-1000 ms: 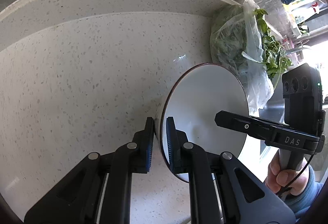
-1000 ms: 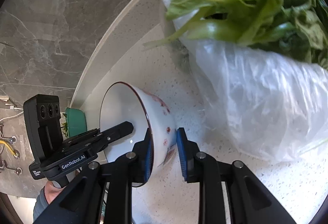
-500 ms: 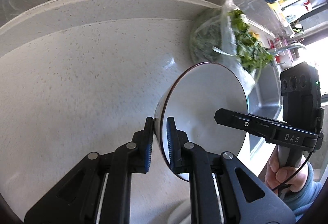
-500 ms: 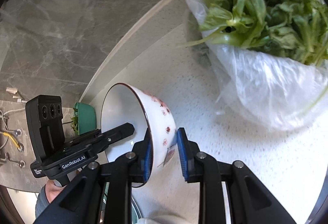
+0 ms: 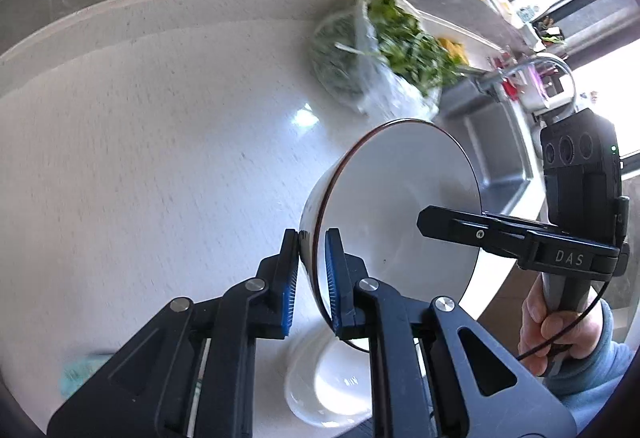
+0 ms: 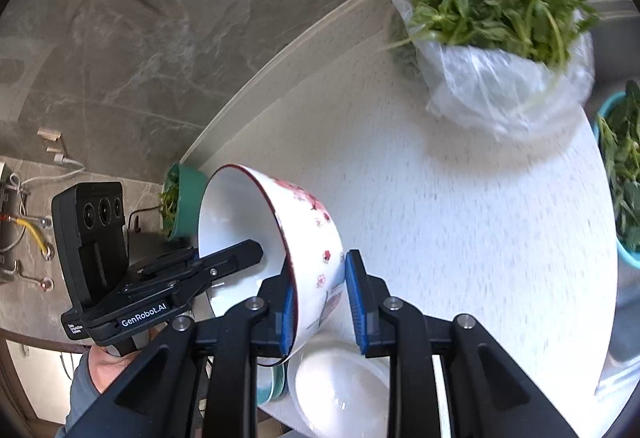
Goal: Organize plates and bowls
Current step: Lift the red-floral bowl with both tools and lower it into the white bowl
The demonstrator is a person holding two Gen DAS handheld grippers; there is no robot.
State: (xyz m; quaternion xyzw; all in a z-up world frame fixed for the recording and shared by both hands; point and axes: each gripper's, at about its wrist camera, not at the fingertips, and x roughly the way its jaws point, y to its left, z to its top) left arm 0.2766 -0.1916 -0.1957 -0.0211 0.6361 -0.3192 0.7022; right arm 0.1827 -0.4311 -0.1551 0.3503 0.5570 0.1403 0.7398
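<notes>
Left gripper [image 5: 312, 274]: my pads are pinched tight on the rim of the flowered bowl [image 5: 394, 213], one inside, one outside.
Right gripper [image 6: 320, 296]: I clamp the opposite wall of the same bowl [image 6: 276, 238], jaws narrow around it.
Bowl: held off the counter [image 6: 440, 205] between both grippers, tipped on its side, its mouth facing my left gripper.
Below: a white dish [image 6: 340, 394] sits just under the bowl; beside it, a teal-edged stack [image 6: 276, 382].
Progress: I judge the bowl is mid-carry, not yet set down; stacking remains.
Pose: both my hands [image 5: 556, 322] angle downward toward the counter.
Surroundings: bagged greens [image 6: 496, 37] lie well apart.
</notes>
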